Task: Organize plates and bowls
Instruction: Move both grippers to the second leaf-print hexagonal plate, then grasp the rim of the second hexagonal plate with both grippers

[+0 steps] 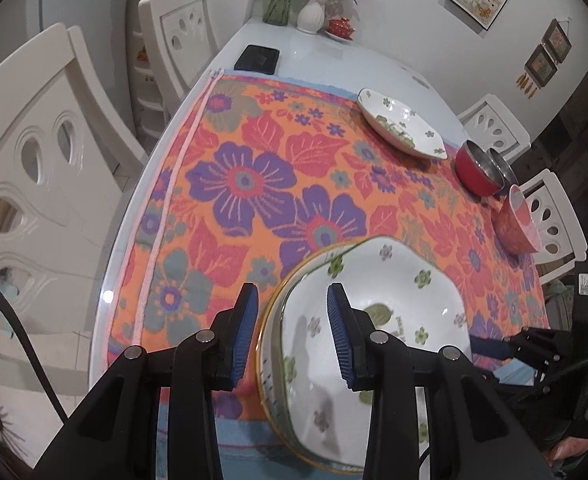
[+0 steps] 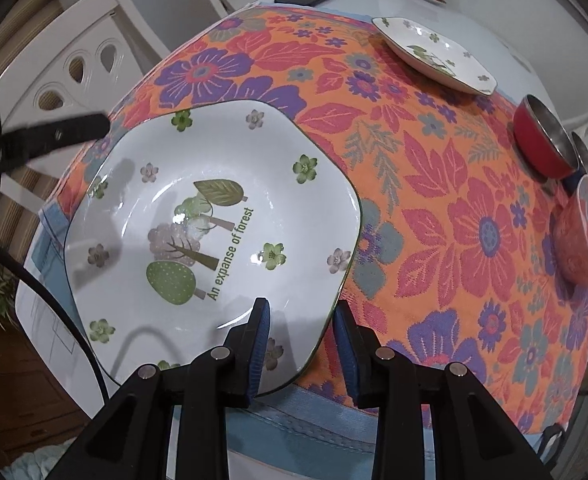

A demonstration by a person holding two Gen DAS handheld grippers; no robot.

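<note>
A white square deep plate [image 1: 393,304] with green flowers and a tree print [image 2: 222,184] is at the near edge of the flowered cloth. My left gripper [image 1: 293,332] straddles its left rim, one pad outside and one inside, shut on it; that side looks raised. My right gripper [image 2: 301,340] is shut on the plate's near right rim. A black finger [image 2: 74,130] of the left gripper shows at the plate's far-left edge. A matching plate [image 1: 401,124] lies at the far right [image 2: 433,52]. A red steel bowl [image 1: 479,172] and a pink bowl [image 1: 517,224] stand along the right edge.
The orange and purple cloth [image 1: 254,184] covers most of the white table. A black phone [image 1: 257,59], a white vase [image 1: 311,14] and a small red dish sit at the far end. White chairs [image 1: 34,168] stand around the table. A cable [image 2: 54,312] hangs at the left.
</note>
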